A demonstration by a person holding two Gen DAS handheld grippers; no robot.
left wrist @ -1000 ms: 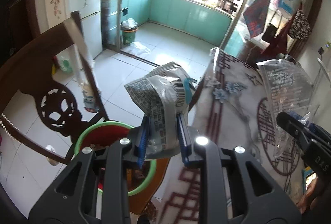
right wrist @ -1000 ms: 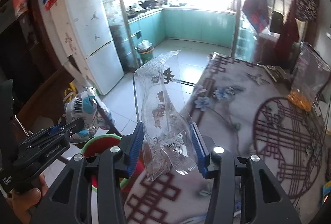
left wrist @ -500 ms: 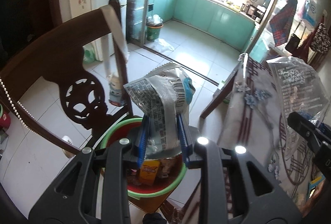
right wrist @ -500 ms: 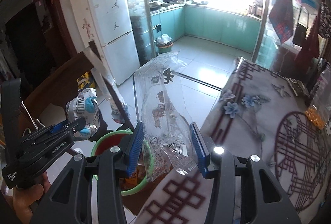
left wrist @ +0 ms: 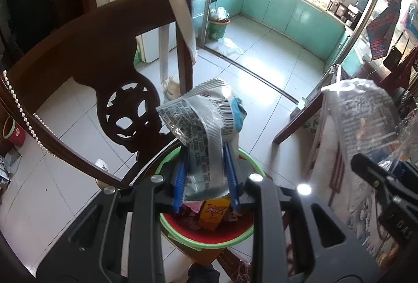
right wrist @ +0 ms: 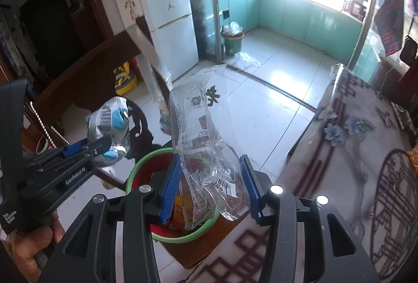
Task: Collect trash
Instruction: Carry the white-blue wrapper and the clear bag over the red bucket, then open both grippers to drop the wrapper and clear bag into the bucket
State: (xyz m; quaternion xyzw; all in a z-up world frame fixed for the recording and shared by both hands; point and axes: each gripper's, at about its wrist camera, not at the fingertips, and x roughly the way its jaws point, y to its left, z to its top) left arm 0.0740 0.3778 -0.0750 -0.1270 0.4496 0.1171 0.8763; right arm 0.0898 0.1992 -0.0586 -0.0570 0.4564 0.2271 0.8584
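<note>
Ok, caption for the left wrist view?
Left gripper holds a silver wrapper over the green-rimmed bin.

The left gripper is pitched steeply downward, jaws clamped. The right gripper, likewise angled, is seen at three o'clock, jaws part-closed.

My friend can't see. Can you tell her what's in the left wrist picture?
The left tongs pinch a crumpled silver snack wrapper right above a green-rimmed red bin that already holds trash. A dark carved wooden chair stands behind, and the right tongs hold a clear plastic bag.
</note>
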